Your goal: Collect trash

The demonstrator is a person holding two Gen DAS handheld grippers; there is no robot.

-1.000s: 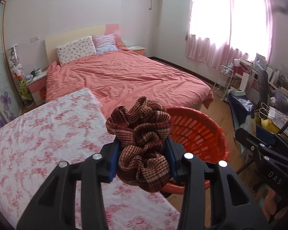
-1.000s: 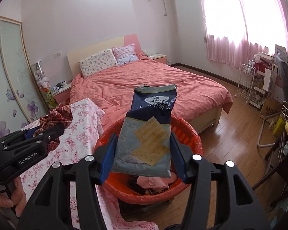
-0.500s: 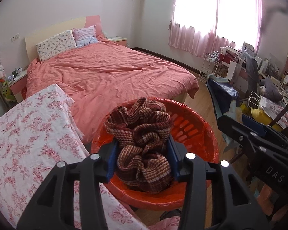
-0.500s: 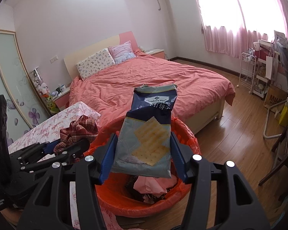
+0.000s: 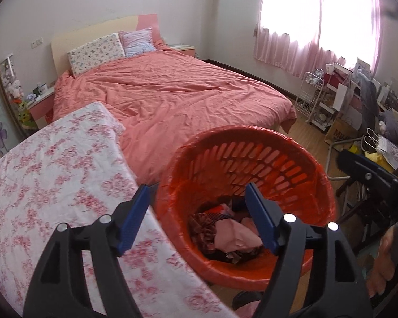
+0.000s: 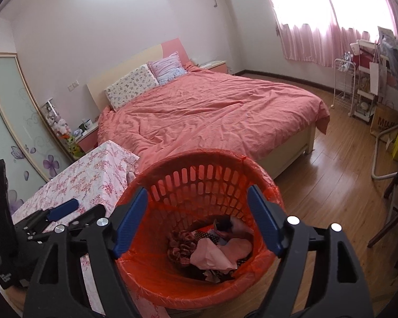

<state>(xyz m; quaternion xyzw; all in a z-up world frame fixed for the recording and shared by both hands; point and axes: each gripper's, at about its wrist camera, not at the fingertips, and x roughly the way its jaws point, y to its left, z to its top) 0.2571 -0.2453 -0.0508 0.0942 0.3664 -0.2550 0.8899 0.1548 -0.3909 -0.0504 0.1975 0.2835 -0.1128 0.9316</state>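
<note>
Below both grippers, in the lower middle of each wrist view, stands the round orange slotted plastic basket lined with an orange bag (image 5: 252,159), and the collected trash lies at its bottom: a crumpled red-brown checked cloth (image 6: 179,247) beside pink crumpled wrappers (image 6: 212,257). The left gripper (image 5: 196,218) has just been opening and now stands spread with nothing between its blue pads; the right gripper (image 6: 197,221) has likewise just been opening and is empty, its jaws framing the basket's mouth. Both point down into the basket, so nothing more lies in reach there. The white table cover with pink flowers (image 5: 53,172) fills the lower left of the left view, touching the basket's side; the left gripper is nearer it, and it shows no trash in view.
</note>
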